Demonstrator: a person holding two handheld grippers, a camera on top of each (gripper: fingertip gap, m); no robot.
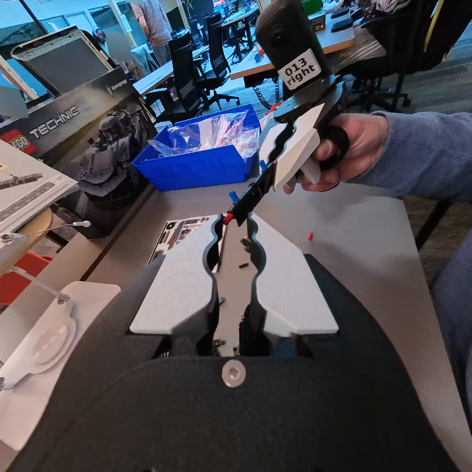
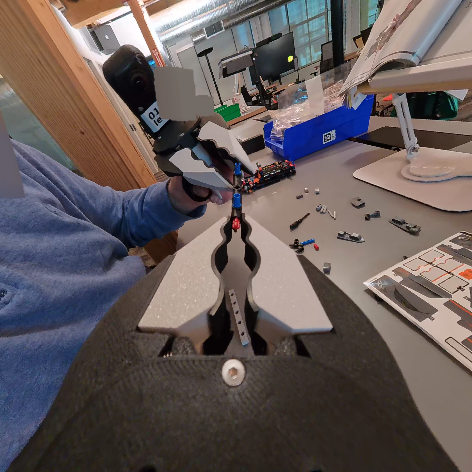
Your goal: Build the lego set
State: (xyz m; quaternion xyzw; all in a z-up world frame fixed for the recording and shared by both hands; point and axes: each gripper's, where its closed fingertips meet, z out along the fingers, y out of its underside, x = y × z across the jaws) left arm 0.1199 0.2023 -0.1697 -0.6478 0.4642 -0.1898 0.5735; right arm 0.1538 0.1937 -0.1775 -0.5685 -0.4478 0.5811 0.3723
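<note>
Blue bin [image 1: 194,168] — crumpled clear bags [image 1: 217,132], apparently empty.

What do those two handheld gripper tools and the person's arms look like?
Each gripper, the left gripper and the right gripper, has two pale grey fingers with wavy black inner edges, on a black textured body with a silver screw. A rounded black camera sits on top, bearing a white label. The handle has a black ring trigger. The person wears blue fleece sleeves.
</note>
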